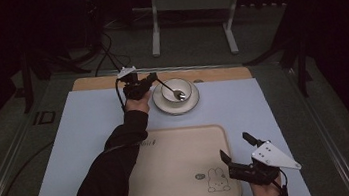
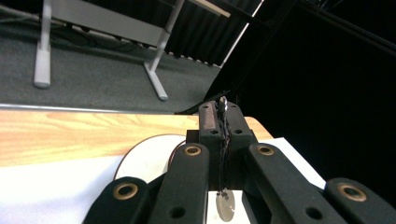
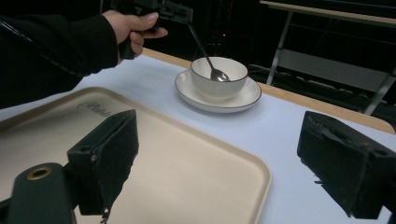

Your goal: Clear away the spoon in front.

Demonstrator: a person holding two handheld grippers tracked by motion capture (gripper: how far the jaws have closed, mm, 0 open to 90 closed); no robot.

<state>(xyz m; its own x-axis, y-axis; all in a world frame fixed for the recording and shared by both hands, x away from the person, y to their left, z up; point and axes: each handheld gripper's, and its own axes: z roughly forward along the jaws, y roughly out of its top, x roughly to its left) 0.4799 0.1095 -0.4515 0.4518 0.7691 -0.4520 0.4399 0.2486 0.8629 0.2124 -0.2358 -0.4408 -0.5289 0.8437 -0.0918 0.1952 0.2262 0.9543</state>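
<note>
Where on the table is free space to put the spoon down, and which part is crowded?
The beige tray is bare, apart from the person's sleeve over its left edge. The white mat is also free between the saucer and the right gripper. Around the bowl it is crowded: the left gripper holds the spoon in it.

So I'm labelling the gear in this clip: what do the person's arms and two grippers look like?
Both grippers are black with two blocky jaws. The left gripper has brass-ringed holes along its linkage arms and a black cable trailing off it. The right gripper carries a grey three-cornered plate with small holes, and its jaws end in dark, rough pads. The left arm wears a long black sleeve.
</note>
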